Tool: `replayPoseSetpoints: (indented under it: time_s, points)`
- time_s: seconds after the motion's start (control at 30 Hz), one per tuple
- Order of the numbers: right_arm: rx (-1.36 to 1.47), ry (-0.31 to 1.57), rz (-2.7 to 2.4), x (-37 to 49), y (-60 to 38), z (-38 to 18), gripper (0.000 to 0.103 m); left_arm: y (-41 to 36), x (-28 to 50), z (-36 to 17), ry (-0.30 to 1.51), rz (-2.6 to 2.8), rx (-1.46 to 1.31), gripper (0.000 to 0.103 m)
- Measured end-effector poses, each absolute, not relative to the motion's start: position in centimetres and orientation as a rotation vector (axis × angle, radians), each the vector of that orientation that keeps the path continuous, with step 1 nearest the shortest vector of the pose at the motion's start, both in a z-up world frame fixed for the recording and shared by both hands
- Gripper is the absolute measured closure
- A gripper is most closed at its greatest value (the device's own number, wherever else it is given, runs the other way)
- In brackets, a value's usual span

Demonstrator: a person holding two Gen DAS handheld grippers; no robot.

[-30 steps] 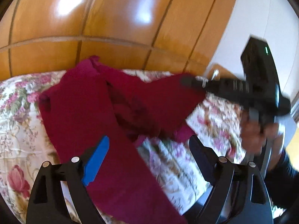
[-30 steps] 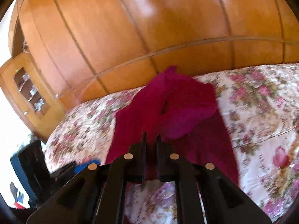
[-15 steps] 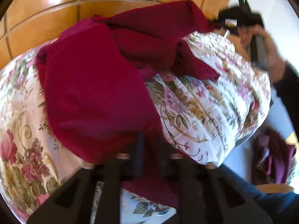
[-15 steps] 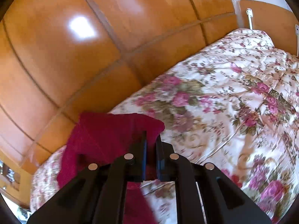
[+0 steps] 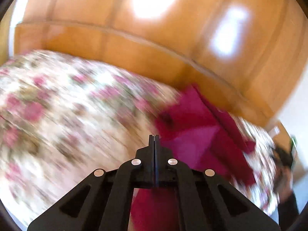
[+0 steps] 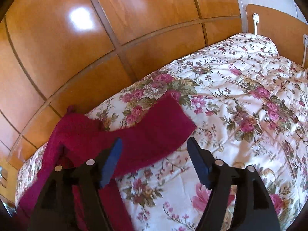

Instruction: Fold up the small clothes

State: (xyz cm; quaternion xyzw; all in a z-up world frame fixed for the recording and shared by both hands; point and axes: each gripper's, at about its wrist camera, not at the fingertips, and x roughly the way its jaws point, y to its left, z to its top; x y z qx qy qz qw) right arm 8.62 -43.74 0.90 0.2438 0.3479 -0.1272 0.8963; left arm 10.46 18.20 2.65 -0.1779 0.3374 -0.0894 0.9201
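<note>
Floral bedspread (image 6: 240, 100) covers the bed, wood panels (image 6: 57, 61) behind. Red garment (image 6: 154, 130) lies spread near the panel edge. Right gripper (image 6: 154, 154) jaws just opened wide, sleeve loose below them. Left gripper (image 5: 154, 140) is clamped tight; red cloth (image 5: 154, 207) shows beneath, can't tell if pinched.

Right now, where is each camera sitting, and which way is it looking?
Left wrist: sits on the left claw, shut, looking down over the bedspread at the red garment; a hand shows.
Right wrist: sits on the right claw, open, above the garment.
Shared: garment, bedspread, wooden wardrobe.
</note>
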Motion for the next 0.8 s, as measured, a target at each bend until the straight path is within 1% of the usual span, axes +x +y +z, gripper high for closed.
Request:
replayPoseSetpoints:
  time_s: [0.13, 0.2, 0.33, 0.37, 0.4, 0.47, 0.5, 0.6, 0.7, 0.77, 0.8]
  points:
    - [0.488, 0.765, -0.231, 6.9, -42.3, -0.1, 0.031, 24.2, 14.8, 4.6, 0.653, -0.027, -0.394, 0.103]
    - [0.485, 0.808, -0.199, 6.3, -41.2, -1.1, 0.031, 26.2, 17.5, 4.9, 0.655, 0.082, -0.339, 0.103]
    - [0.476, 0.891, -0.141, 6.3, -39.1, -3.2, 0.031, 29.3, 20.9, 4.2, 0.725, 0.245, -0.381, 0.102]
    - [0.491, 0.912, -0.117, 6.5, -38.6, -3.8, 0.031, 29.9, 21.0, 4.1, 0.734, 0.278, -0.411, 0.087]
    - [0.496, 0.923, -0.104, 6.5, -38.4, -4.2, 0.031, 30.2, 20.7, 4.2, 0.725, 0.277, -0.435, 0.058]
    - [0.5, 0.947, -0.078, 6.9, -37.7, -5.0, 0.031, 30.1, 18.2, 4.3, 0.651, 0.248, -0.51, 0.031]
    - [0.503, 0.961, -0.061, 7.2, -37.3, -5.4, 0.031, 29.5, 17.3, 4.2, 0.638, 0.22, -0.523, 0.031]
    - [0.509, 0.996, -0.015, 8.1, -36.3, -6.4, 0.033, 26.1, 15.0, 2.3, 0.689, 0.064, -0.556, 0.031]
    - [0.475, 1.022, 0.004, 8.7, -35.3, -7.0, 0.037, 20.9, 12.9, -0.8, 0.793, -0.122, -0.579, 0.031]
    - [0.452, 1.028, 0.003, 8.8, -34.9, -7.3, 0.043, 16.7, 11.7, -3.0, 0.872, -0.258, -0.607, 0.031]
    - [0.442, 1.03, 0.006, 8.9, -34.8, -7.3, 0.049, 14.8, 11.3, -3.9, 0.905, -0.308, -0.615, 0.031]
